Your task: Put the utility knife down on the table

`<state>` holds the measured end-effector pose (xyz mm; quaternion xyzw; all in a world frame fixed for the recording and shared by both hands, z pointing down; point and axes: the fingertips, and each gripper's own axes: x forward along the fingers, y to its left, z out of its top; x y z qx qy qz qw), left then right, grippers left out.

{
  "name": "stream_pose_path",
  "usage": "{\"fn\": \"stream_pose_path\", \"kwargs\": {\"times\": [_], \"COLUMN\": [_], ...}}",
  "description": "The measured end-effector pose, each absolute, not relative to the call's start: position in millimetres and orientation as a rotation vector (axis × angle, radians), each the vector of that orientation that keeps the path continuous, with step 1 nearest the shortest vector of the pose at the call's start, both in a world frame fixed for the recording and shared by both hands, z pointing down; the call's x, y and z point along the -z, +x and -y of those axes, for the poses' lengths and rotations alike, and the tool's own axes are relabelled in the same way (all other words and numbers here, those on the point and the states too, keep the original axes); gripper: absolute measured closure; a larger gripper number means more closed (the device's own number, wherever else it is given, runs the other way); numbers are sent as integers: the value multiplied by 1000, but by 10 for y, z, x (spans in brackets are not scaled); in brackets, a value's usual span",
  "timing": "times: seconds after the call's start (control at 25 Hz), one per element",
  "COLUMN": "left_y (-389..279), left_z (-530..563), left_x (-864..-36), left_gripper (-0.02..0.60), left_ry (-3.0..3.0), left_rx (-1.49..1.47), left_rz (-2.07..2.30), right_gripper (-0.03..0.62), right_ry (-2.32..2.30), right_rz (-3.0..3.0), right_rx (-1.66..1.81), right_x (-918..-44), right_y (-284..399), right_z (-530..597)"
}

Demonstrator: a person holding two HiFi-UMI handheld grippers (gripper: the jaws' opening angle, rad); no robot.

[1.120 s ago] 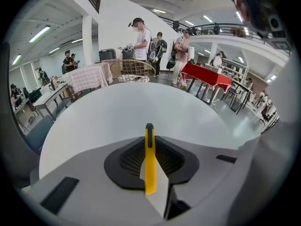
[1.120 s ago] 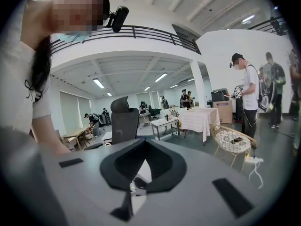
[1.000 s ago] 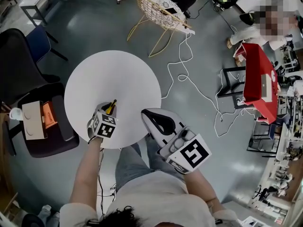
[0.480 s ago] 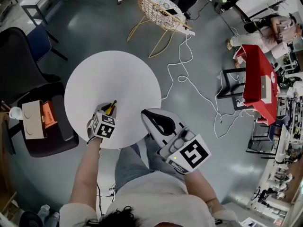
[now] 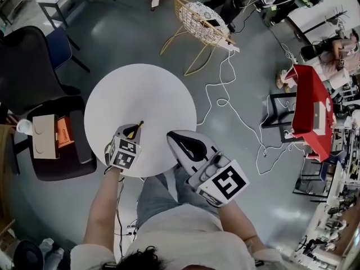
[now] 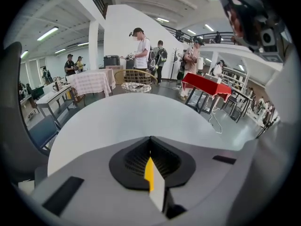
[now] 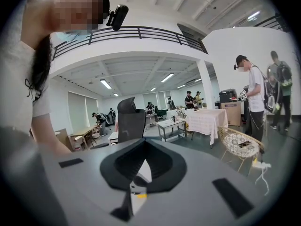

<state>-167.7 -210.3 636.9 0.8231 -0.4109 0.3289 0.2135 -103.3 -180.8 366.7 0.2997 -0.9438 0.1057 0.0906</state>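
Observation:
The utility knife, yellow and black, pokes out of my left gripper, which is shut on it over the near part of the round white table. In the left gripper view the knife shows as a yellow strip with a pale edge pinched between the jaws of the left gripper, with the table just beyond. My right gripper hovers at the table's near right edge, jaws shut with nothing seen in them. In its own view the right gripper faces the room.
A black chair holds a cardboard box left of the table. A wicker chair stands beyond it. White cable trails over the floor to the right, toward a red table. People stand farther off.
The head view has shifted a little, so the table sits slightly further right and lower in frame. Both grippers keep nearly the same places, and the left still holds the knife.

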Motion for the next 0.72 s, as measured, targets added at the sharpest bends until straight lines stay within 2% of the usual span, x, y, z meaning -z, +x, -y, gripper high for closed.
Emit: {"fn": "stream_pose_path", "kwargs": {"times": [0.72], "left_y": [-1736], "left_z": [1653], "left_x": [-4062], "left_gripper": [572], "left_ry": [2390], "left_rx": [-200], "left_rz": [1592], "right_gripper": [586], "right_ry": [471], "right_rz": [2977], "right_rx": [-231], "right_x": [-3364], "right_y": [-1406], "right_z": [1579]}}
